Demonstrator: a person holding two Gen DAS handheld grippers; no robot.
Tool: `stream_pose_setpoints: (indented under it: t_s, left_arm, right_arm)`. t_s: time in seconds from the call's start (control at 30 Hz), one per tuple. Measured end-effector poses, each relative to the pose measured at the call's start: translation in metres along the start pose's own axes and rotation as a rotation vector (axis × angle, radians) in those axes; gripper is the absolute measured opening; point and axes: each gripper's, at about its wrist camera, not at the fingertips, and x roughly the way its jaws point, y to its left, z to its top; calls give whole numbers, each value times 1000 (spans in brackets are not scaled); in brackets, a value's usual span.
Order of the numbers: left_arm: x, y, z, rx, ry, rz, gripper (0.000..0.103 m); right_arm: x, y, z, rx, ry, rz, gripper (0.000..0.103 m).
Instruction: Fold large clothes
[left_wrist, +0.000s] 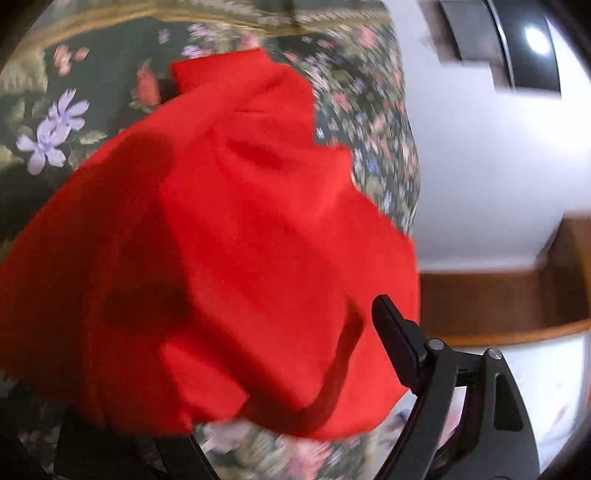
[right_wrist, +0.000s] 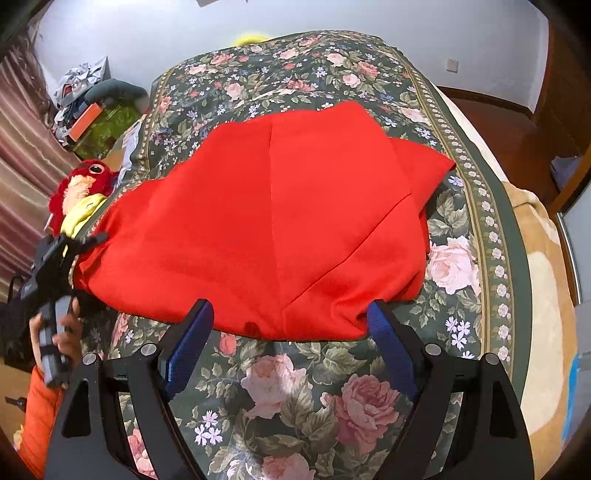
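Red garment (right_wrist: 266, 229) lies folded on floral bedspread (right_wrist: 295, 387). Right tool (right_wrist: 290, 325) spread at its near hem, nothing pinched; left tool (right_wrist: 79, 242) spread, empty.

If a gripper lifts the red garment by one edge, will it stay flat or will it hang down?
The red garment would probably hang limp: it already lies in soft folds and creases on the bedspread. It looks fairly thick, so likely somewhat heavy, and may drag rather than slide.
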Motion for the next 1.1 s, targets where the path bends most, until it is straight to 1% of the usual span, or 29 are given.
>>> stream_pose_setpoints:
  t_s: [0.1,0.17,0.2,0.23,0.27,0.3,0.33,0.37,0.4,0.5,0.6,0.73,0.83,0.93,1.03,1.1]
  left_arm:
    - [3,6,9,-90,-35,-47,82]
    - [4,4,11,-106,-54,-46,78]
    - [4,1,12,-103,-65,-28,71]
    - [3,-2,12,-93,-77,1,59]
    - [2,-5,11,-80,-88,35,51]
    - [1,-7,11,-68,-98,62,36]
    - [-1,-9,11,-50,-108,70,19]
    - [-6,-15,11,-9,-124,75,15]
    - [-14,-21,10,38,-150,96,11]
    - [-36,-51,8,173,-221,114,10]
    - [-65,-84,-3,309,-295,123,10]
    - [-98,-117,-19,457,-383,129,10]
    - [-112,-126,-22,497,-420,143,10]
    - [-119,-125,-21,502,-443,180,10]
    - [-116,-116,-13,474,-433,211,10]
    - [-115,-108,-13,450,-417,214,10]
  right_arm:
    - [2,1,1,4,7,0,83]
    - [3,3,3,6,10,7,83]
    - [3,4,4,6,11,10,83]
    - [3,6,6,4,12,11,83]
    - [3,9,7,1,10,11,83]
    - [3,11,8,-4,8,11,83]
    - [3,14,10,-11,5,11,83]
    - [3,17,12,-21,3,10,83]
    - [3,22,15,-33,1,8,83]
    - [5,36,24,-78,-8,1,83]
    - [10,56,36,-127,-14,2,83]
    - [23,93,49,-196,-16,38,83]
    - [38,122,53,-251,-3,67,83]
    - [55,144,51,-290,34,93,83]
    - [75,160,41,-321,97,131,83]
    - [85,163,33,-340,110,121,83]
